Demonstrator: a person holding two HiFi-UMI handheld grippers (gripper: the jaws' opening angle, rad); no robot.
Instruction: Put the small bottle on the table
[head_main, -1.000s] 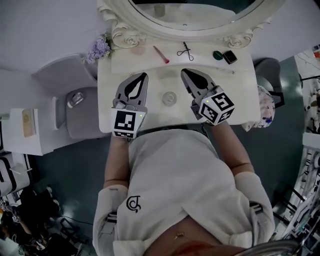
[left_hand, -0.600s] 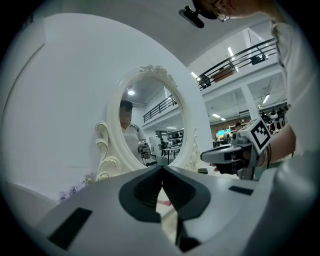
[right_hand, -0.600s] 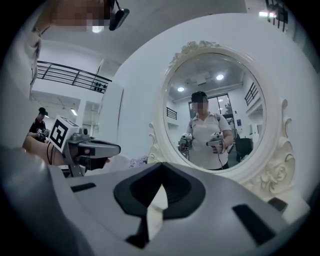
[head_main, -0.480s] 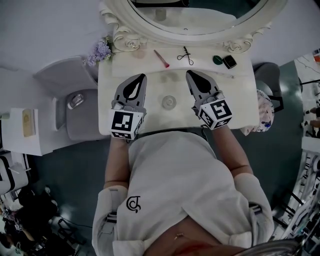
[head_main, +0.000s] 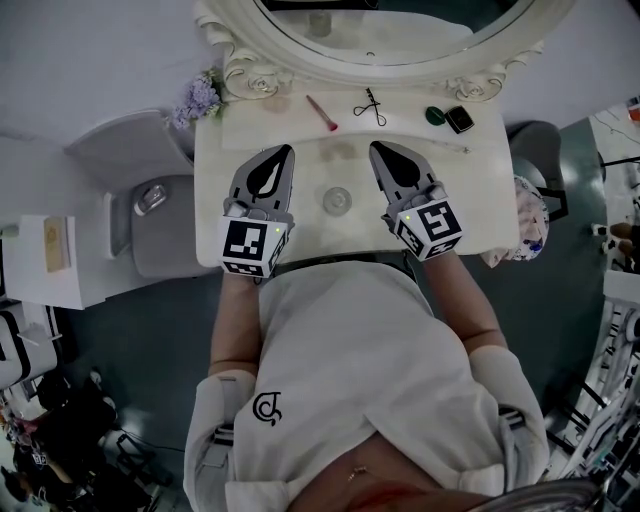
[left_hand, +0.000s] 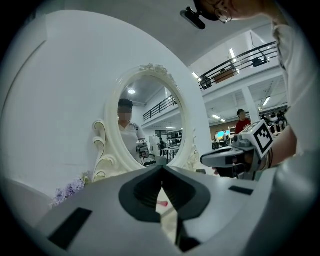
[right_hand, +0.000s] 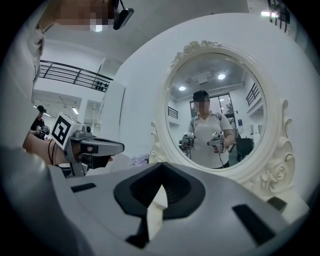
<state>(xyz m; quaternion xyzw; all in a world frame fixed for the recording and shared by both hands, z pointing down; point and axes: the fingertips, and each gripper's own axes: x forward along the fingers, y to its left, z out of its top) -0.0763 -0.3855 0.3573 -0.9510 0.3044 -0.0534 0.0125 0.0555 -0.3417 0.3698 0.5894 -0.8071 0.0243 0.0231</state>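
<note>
A small round clear bottle (head_main: 337, 200), seen from above, stands on the white dressing table (head_main: 480, 200) between my two grippers. My left gripper (head_main: 285, 150) hovers just left of it, shut and empty, pointing at the mirror. My right gripper (head_main: 377, 147) is just right of the bottle, also shut with nothing in it. In the left gripper view the jaws (left_hand: 162, 172) meet at the tip, with the right gripper (left_hand: 206, 159) beside them. In the right gripper view the jaws (right_hand: 161, 169) are closed, and the left gripper (right_hand: 119, 146) shows at the left. Neither gripper touches the bottle.
An oval mirror in an ornate white frame (head_main: 250, 72) stands at the table's back. Before it lie a pink brush (head_main: 321, 112), an eyelash curler (head_main: 370, 106), a green round item (head_main: 436, 113) and a black compact (head_main: 460, 118). Purple flowers (head_main: 197, 97) sit at the back left corner. A grey chair (head_main: 150, 205) stands to the left.
My right gripper has swung slightly and now points straighter at the mirror. The left gripper has barely moved. Both stay shut.
</note>
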